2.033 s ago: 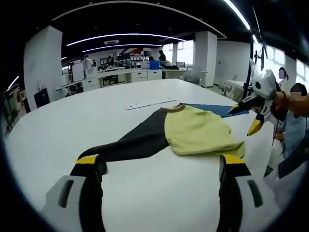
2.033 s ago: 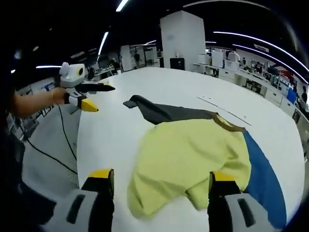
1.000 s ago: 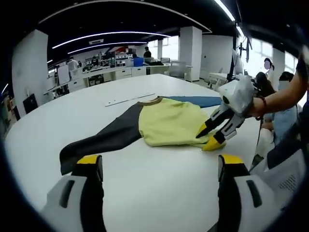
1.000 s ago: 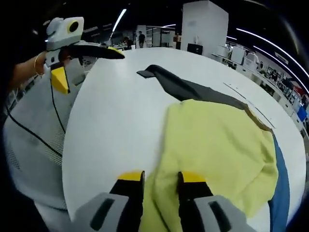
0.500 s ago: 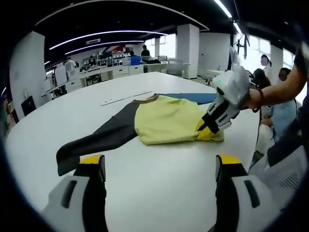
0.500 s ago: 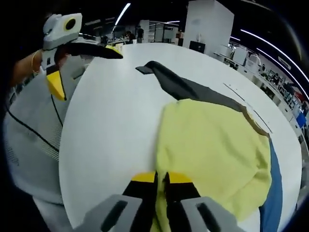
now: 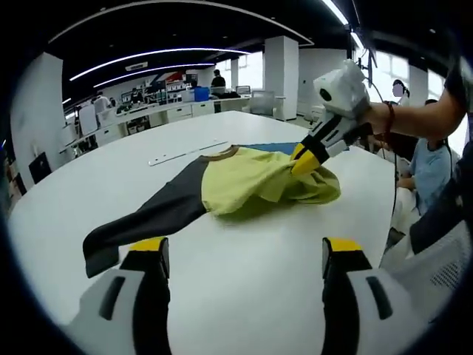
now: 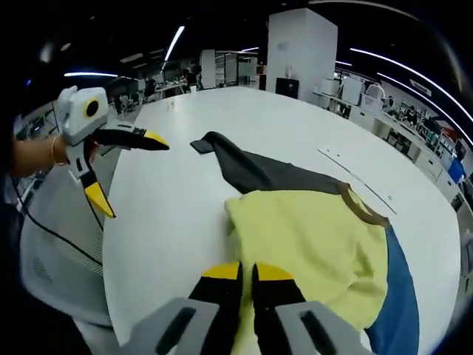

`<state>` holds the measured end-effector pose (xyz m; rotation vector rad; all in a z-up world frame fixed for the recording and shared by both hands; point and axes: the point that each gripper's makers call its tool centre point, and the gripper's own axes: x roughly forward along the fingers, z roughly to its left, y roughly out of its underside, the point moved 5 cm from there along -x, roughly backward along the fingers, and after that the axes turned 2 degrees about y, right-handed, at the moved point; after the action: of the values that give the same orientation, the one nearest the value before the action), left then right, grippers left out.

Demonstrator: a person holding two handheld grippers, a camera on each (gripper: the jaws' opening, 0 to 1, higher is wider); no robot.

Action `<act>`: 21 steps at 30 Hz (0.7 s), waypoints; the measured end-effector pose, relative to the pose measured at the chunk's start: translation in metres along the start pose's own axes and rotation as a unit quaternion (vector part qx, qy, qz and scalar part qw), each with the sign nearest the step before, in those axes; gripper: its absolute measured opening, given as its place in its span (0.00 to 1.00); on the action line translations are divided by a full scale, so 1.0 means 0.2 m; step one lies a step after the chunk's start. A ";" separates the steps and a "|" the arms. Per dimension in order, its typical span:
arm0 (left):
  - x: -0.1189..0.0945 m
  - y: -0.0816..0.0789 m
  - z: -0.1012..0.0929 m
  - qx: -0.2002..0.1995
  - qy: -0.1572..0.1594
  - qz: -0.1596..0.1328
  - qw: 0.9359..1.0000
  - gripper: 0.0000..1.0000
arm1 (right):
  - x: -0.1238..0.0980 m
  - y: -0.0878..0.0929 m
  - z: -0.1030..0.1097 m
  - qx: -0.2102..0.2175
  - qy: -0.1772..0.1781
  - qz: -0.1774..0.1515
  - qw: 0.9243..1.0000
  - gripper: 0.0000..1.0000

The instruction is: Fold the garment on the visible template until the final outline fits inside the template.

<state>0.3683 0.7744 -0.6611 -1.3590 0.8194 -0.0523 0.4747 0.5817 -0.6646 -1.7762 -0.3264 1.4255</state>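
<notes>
The right gripper is pinching the shirt hem, jaws closed, lifting it off the counter. The left gripper is hovering wide open; the dark sleeve is lying toward its 11 o'clock, long axis running from shirt toward the left gripper.

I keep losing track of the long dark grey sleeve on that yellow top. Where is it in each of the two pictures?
Left gripper view: the dark grey sleeve runs from the yellow body at centre down-left, cuff at left above the left tongs.
Right gripper view: the sleeve lies above centre, running up-left from the yellow body, cuff near the far table edge.
Shared landmark: the brown collar, beside the blue template.
</notes>
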 end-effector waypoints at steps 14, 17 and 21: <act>0.10 0.00 -0.01 -0.008 0.012 0.002 1.000 0.74 | 0.11 -0.01 -0.20 0.048 0.006 0.000 0.999 0.01; 0.11 0.00 -0.01 -0.009 0.014 0.004 1.000 0.73 | 0.16 0.00 -0.25 0.074 0.011 -0.004 0.997 0.01; 0.12 -0.01 0.00 -0.012 0.016 0.002 1.000 0.72 | 0.23 0.01 -0.30 0.119 0.012 -0.004 0.993 0.01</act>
<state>0.3868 0.7613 -0.6715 -1.3822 0.8519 -0.0606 0.5434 0.5841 -0.6970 -1.5953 -0.1429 1.3754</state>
